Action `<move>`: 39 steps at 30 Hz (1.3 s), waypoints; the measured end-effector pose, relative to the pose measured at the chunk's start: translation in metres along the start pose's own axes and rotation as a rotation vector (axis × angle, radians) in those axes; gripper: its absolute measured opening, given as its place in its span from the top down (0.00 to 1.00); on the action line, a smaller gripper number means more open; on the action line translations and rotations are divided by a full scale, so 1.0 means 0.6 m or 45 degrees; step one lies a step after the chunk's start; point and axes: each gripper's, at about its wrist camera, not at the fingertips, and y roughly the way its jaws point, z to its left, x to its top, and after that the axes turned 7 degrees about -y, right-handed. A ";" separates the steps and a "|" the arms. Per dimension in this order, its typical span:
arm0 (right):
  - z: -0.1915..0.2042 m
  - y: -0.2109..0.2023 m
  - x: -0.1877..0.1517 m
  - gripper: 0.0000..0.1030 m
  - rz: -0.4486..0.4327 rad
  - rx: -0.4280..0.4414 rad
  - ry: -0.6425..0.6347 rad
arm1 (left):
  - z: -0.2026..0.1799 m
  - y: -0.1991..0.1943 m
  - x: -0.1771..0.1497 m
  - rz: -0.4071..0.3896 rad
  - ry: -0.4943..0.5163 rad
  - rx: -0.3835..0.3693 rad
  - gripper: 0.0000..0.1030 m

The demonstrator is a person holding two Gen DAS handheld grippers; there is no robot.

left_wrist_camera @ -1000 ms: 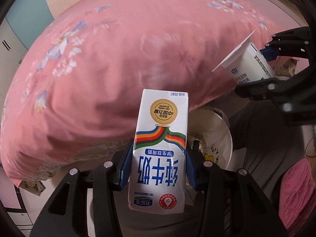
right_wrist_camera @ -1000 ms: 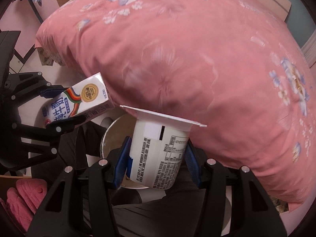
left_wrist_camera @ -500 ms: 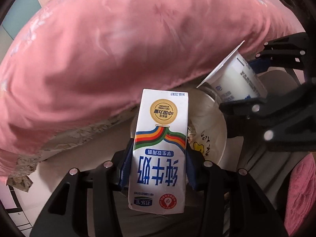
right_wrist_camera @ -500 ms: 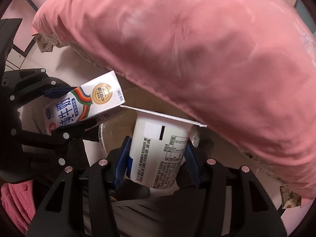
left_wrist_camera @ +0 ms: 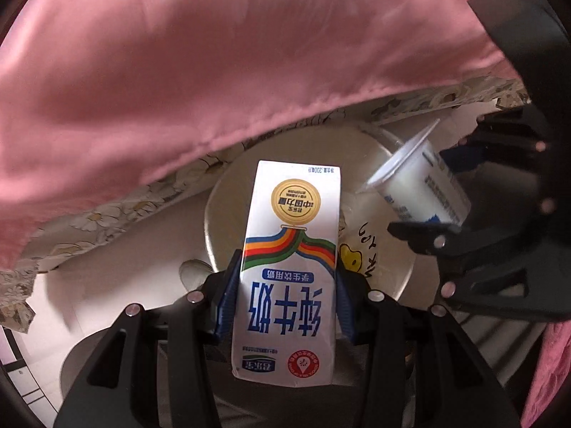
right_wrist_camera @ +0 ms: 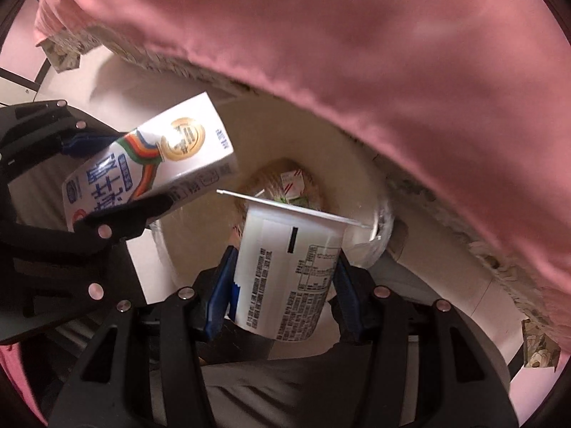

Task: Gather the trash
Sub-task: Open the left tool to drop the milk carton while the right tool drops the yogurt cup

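Both grippers have dropped below the pink quilt (left_wrist_camera: 221, 71), pinching milk carton (left_wrist_camera: 289, 271) and yogurt cup (right_wrist_camera: 289, 274) over the bin (right_wrist_camera: 360, 192).

Right gripper (right_wrist_camera: 283, 281), black frame with blue pads, clamped on a white plastic yogurt cup (right_wrist_camera: 285, 271): one pad on each side wall, flat foil-edged rim facing away from the camera, printed label toward it.

Directly beyond the cup, a round cream-coloured waste bin (right_wrist_camera: 357, 192), mouth open; small cartons and scraps lie at the bottom.

Left of frame, the left gripper (right_wrist_camera: 117, 174) pinches a white milk carton with rainbow stripe and gold seal (right_wrist_camera: 150, 167), tilted, its far end over the bin's rim.

Pink quilt (right_wrist_camera: 357, 53) fills the upper frame, overhanging the bin.
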 end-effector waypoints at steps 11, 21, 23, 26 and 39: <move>-0.017 0.090 0.027 0.48 0.122 0.064 0.063 | 0.014 0.097 0.034 0.117 -0.092 -0.026 0.53; -0.039 0.168 0.026 0.48 0.203 0.054 0.109 | 0.029 0.170 0.055 0.219 -0.197 -0.063 0.53; -0.040 0.180 0.028 0.48 0.217 0.050 0.109 | 0.031 0.184 0.059 0.242 -0.225 -0.075 0.53; -0.041 0.197 0.031 0.48 0.235 0.058 0.125 | 0.038 0.203 0.059 0.255 -0.248 -0.082 0.53; -0.038 0.228 0.039 0.41 0.255 0.059 0.089 | 0.072 0.227 0.058 0.275 -0.383 -0.102 0.33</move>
